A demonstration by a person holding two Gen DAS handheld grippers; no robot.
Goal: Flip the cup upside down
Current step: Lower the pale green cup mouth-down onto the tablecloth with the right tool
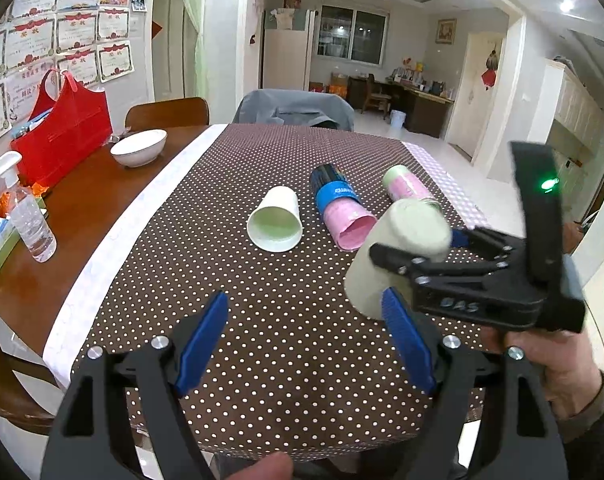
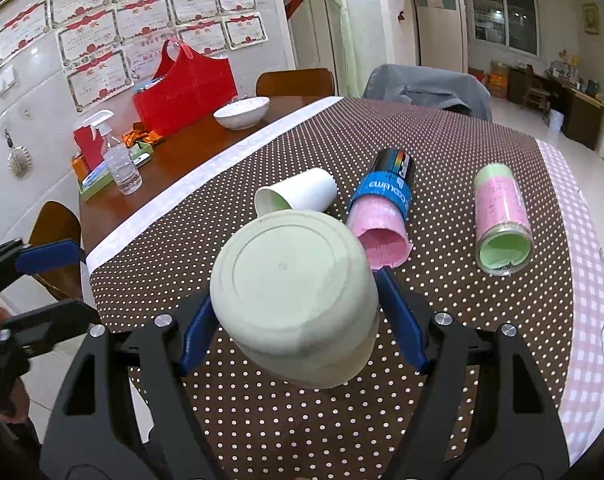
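Observation:
My right gripper (image 2: 294, 320) is shut on a pale green cup (image 2: 294, 300) and holds it above the dotted tablecloth, base turned toward the camera and mouth facing down and away. The same cup (image 1: 402, 248) shows in the left wrist view, held by the right gripper (image 1: 418, 256) at the right. My left gripper (image 1: 306, 340) is open and empty, low over the near part of the cloth, to the left of the cup. A white paper cup (image 1: 276, 220) (image 2: 298, 196) lies on its side mid-table.
A blue-banded can with a pink roll (image 2: 382, 208) and a pink-green jar (image 2: 500, 220) lie on their sides beyond the cup. A white bowl (image 1: 139, 147), red bag (image 1: 62, 128) and spray bottle (image 1: 26, 216) stand on the bare wood at the left. Chairs stand at the far edge.

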